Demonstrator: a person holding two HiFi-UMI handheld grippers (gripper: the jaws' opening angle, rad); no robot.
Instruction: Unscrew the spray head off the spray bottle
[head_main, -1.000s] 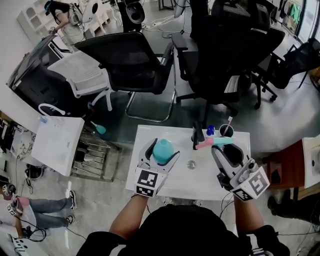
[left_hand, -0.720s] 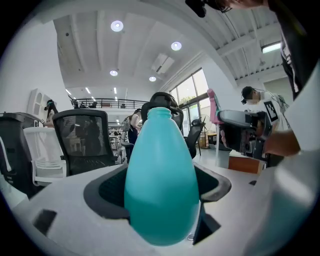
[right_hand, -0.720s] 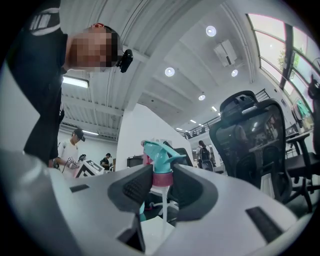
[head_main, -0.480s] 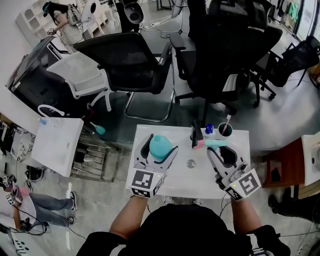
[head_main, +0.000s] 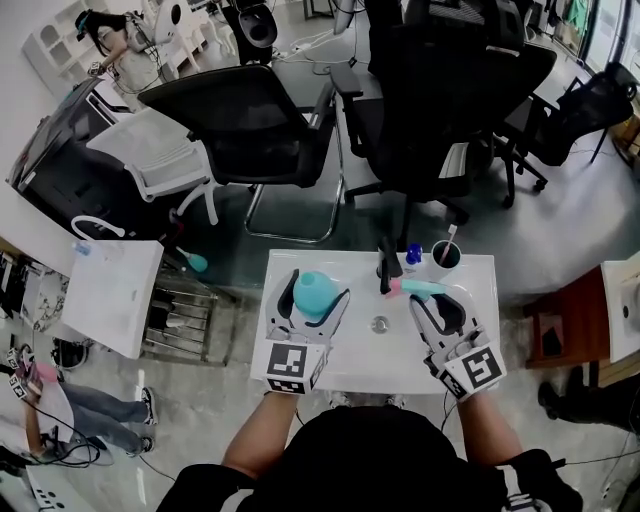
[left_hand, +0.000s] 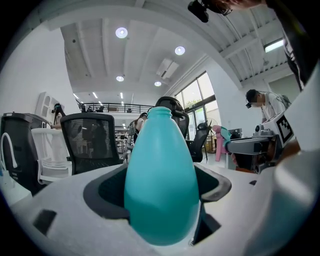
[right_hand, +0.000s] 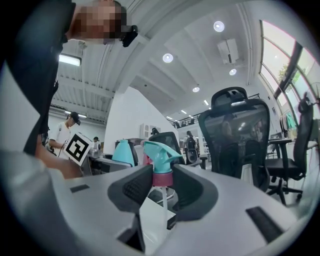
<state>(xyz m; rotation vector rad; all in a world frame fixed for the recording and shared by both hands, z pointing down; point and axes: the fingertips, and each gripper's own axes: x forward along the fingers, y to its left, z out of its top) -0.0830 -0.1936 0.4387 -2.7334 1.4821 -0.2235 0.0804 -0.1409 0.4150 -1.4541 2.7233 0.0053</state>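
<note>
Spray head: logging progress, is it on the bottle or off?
Off. The right gripper holds the spray head, dip tube hanging free; the bottle in the left gripper has a bare neck.

The right gripper (right_hand: 163, 186) clamps the pink collar of the spray head (right_hand: 160, 152), with the teal nozzle upright above the pads. A thin clear tube (right_hand: 165, 202) hangs below, its end hard to make out. The teal bottle (right_hand: 123, 151) stands apart at back left. A black office chair (right_hand: 239, 137) rises at right.

Over worktop (head_main: 392, 366) left half: bottle (head_main: 313, 295). Over right half: spray head (head_main: 420, 288). Far edge: cup (head_main: 446, 257). Behind worktop: chairs (head_main: 250, 120).
</note>
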